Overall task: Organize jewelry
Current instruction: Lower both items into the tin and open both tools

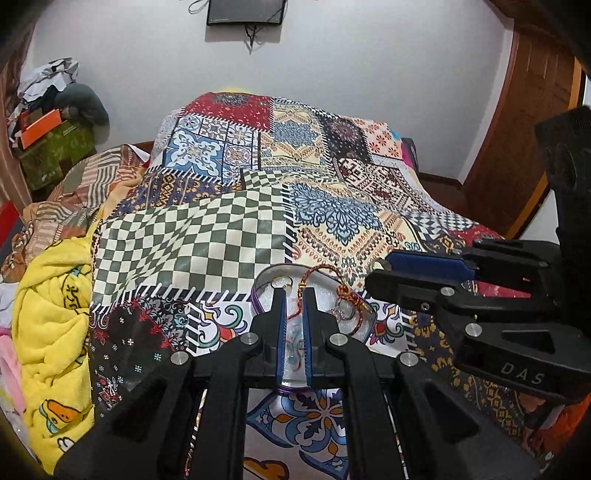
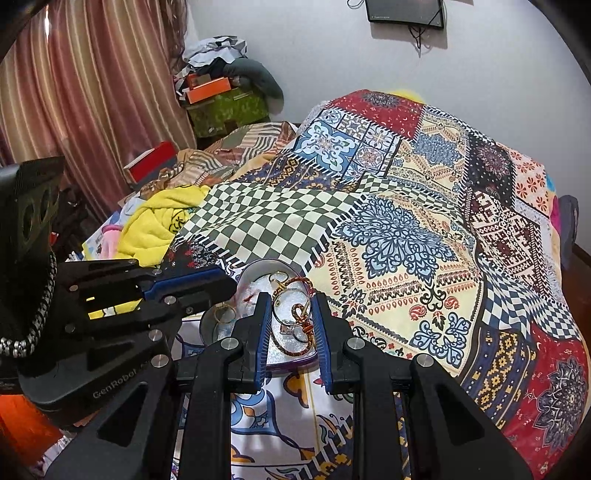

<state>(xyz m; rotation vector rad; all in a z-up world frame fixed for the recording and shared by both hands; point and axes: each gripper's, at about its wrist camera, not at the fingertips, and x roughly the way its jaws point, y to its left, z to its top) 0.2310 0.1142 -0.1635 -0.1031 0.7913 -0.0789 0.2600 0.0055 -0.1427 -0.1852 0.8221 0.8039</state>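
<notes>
A clear heart-shaped tray with a purple rim (image 1: 258, 286) (image 2: 291, 363) lies on the patchwork quilt (image 1: 229, 236). It holds a red braided bracelet (image 1: 347, 295) (image 2: 300, 314), a large silver ring (image 2: 286, 306) and gold rings (image 2: 279, 277). My left gripper (image 1: 294, 291) hovers over the tray with only a narrow gap between its fingers. A red cord of the bracelet runs through that gap without being pinched. My right gripper (image 2: 290, 299) is open over the tray's right half, its fingers either side of the rings and bracelet knot. It enters the left wrist view from the right (image 1: 376, 275).
The quilt (image 2: 406, 236) covers a bed. A yellow blanket (image 1: 51, 306) is bunched at the left. Boxes and clothes (image 2: 221, 96) are stacked by the curtain (image 2: 92, 92). A wooden door (image 1: 535, 122) stands at the right and a dark screen (image 2: 406, 11) hangs on the wall.
</notes>
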